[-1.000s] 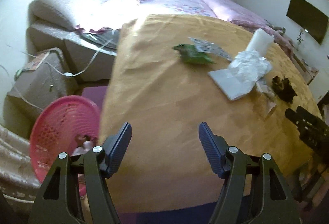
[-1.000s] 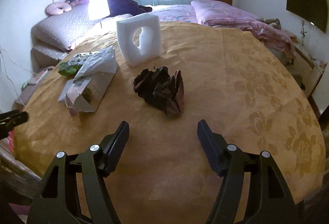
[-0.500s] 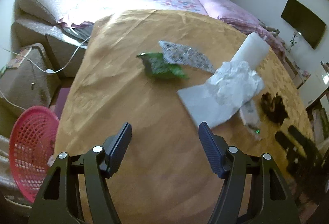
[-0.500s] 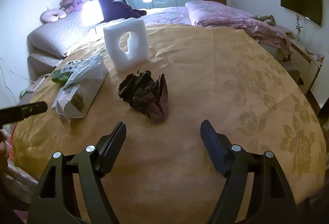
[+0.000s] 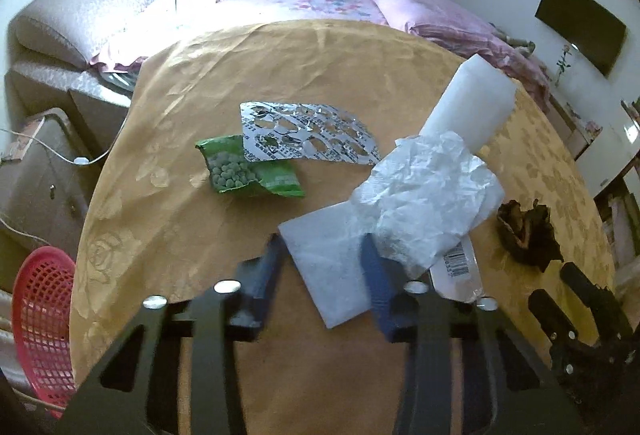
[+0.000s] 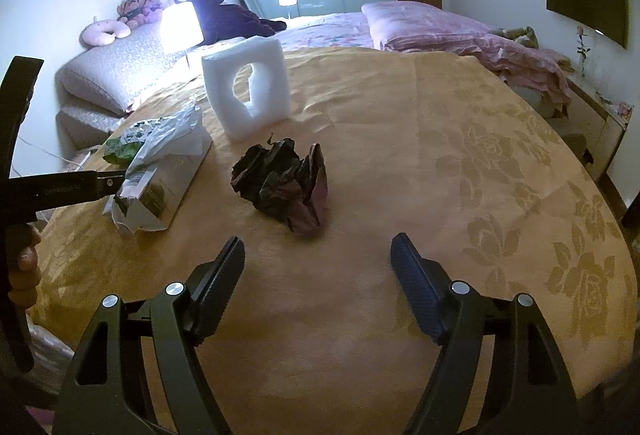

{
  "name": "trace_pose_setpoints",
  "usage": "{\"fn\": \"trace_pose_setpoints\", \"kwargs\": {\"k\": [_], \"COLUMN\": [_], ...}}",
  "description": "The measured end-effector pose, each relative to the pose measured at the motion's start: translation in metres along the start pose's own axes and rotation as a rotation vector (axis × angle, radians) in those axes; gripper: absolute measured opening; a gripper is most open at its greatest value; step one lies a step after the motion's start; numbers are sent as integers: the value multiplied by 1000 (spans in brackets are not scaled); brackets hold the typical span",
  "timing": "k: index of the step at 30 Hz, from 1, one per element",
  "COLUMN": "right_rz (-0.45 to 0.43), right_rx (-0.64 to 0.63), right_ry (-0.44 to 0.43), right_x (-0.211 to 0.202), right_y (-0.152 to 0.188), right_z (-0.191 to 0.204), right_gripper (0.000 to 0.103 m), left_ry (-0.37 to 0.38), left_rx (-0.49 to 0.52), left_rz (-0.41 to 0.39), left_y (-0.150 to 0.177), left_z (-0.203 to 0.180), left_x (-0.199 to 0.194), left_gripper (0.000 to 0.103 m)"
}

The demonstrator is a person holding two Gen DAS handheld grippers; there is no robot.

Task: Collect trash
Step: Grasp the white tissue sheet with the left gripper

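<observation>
Trash lies on a round table with a gold cloth (image 5: 200, 47). My left gripper (image 5: 324, 259) is open, its fingers straddling the near corner of a flat white packet (image 5: 328, 255) with crumpled white paper (image 5: 428, 195) on top. A green pea packet (image 5: 244, 171) and a silver blister sheet (image 5: 304, 135) lie beyond, and a white foam block (image 5: 472, 107) to the right. My right gripper (image 6: 318, 255) is open, just short of a dark crumpled wrapper (image 6: 284, 183). The foam block (image 6: 248, 91) stands behind the wrapper. The white packet (image 6: 160, 175) lies at the left.
A red mesh basket (image 5: 40, 323) stands on the floor left of the table. A bed with pink bedding (image 6: 440, 27) and a lit lamp (image 6: 180, 23) lie behind the table. A cardboard box (image 5: 44, 163) with cables stands at the left.
My left gripper has swung right from the table edge and basket to the white packet, and its fingers have narrowed. My right gripper has stayed near the dark wrapper.
</observation>
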State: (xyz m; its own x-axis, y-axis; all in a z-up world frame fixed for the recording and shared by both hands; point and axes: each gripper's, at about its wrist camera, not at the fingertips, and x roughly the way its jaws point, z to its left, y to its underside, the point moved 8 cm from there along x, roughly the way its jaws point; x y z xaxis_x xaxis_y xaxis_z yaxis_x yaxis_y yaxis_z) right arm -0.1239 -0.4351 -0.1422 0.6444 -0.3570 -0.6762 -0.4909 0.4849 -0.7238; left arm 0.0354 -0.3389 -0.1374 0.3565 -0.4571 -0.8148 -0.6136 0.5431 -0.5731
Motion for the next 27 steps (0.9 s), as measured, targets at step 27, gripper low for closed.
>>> {"fn": "trace_pose_setpoints", "kwargs": {"k": [27], "right_rz": [-6], "right_rx": [-14], "right_ry": [21], "right_x": [1], "right_y": [0], "right_z": [0], "right_gripper": [73], "left_ry": [4], "left_rx": [27], "left_rz": [-60], "left_y": [43], "left_z": [47], "left_x": [-66], "left_gripper": [9]}}
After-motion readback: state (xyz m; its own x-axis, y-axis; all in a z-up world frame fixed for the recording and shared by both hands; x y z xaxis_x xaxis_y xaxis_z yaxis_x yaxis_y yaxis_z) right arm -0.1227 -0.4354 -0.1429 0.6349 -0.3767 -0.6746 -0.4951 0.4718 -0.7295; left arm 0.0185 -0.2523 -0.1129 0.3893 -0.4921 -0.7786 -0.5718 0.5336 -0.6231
